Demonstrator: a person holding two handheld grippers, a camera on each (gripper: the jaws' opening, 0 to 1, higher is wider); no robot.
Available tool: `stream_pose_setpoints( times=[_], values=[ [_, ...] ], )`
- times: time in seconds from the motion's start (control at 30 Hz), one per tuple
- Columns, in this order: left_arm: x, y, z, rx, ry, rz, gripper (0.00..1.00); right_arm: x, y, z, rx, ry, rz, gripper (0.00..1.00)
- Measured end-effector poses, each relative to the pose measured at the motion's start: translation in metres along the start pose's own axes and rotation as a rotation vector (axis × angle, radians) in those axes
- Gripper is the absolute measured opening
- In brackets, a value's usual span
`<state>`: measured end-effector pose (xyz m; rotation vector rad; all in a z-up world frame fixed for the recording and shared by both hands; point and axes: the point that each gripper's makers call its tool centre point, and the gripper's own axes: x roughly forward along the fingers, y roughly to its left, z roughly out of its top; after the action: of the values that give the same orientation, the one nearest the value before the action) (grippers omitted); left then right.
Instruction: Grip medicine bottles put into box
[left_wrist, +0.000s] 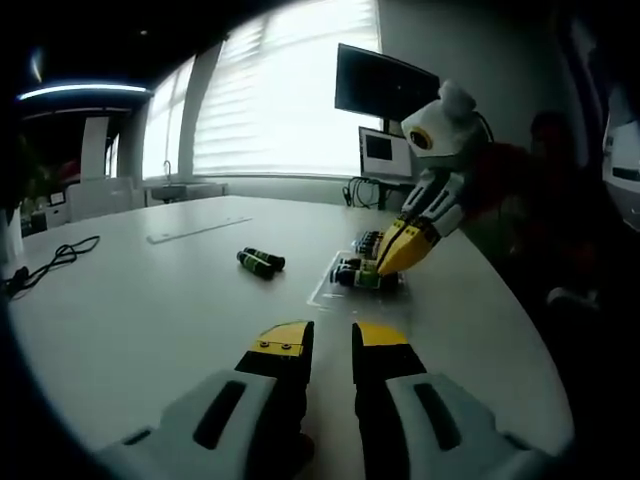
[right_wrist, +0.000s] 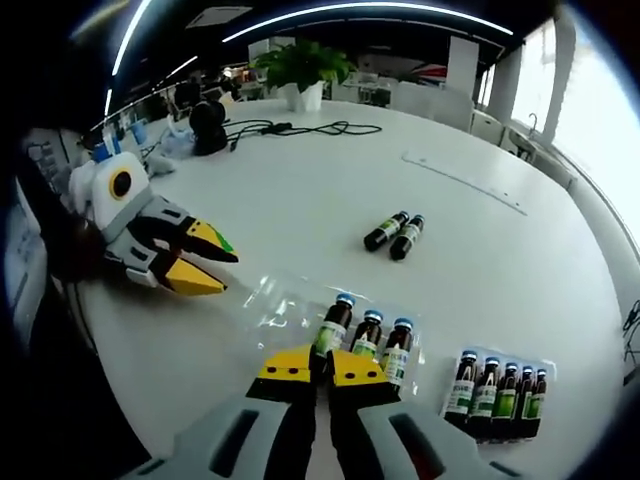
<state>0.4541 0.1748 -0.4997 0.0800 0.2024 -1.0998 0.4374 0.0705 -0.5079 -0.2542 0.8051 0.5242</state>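
The right gripper (right_wrist: 318, 372) sits low over the clear tray (right_wrist: 270, 300), its yellow-tipped jaws brought almost together with only a thin slit between them. Whether they pinch the leftmost of the three bottles (right_wrist: 365, 338) lying in that tray I cannot tell; the tips meet right at that bottle's lower end and hide it. In the left gripper view the same gripper (left_wrist: 400, 255) noses down into the tray (left_wrist: 322, 288) from the far side.

The left gripper (left_wrist: 331, 345) hangs above bare white table (left_wrist: 150, 310), jaws parted by a narrow gap with nothing between them.

What the next pick turns on is the loose pair of bottles (left_wrist: 260, 262), lying side by side and touching out on the open table, away from the tray. From the left gripper they lie ahead and a little to its left, with clear table in between. From the right gripper they (right_wrist: 394, 235) lie well beyond the tray, their long axes running slanted away (caps at the far end). I'd judge them the bottles yet to be picked up, and either jaw would want to close across their width, not along it.

A second tray of five bottles (right_wrist: 498, 388) stands packed near the right gripper's right.
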Motion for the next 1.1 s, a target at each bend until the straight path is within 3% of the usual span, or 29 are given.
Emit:
stream_pose_setpoints(
  times=[1.07, 1.1],
  values=[
    [0.0004, 0.0003, -0.0012, 0.004, 0.004, 0.001, 0.1, 0.0054, 0.0, -0.0002, -0.008, 0.041, -0.001, 0.0],
    [0.0002, 0.0001, -0.001, 0.005, 0.004, 0.002, 0.1, 0.0077, -0.0051, -0.0021, 0.025, 0.035, -0.049, 0.0]
  ],
)
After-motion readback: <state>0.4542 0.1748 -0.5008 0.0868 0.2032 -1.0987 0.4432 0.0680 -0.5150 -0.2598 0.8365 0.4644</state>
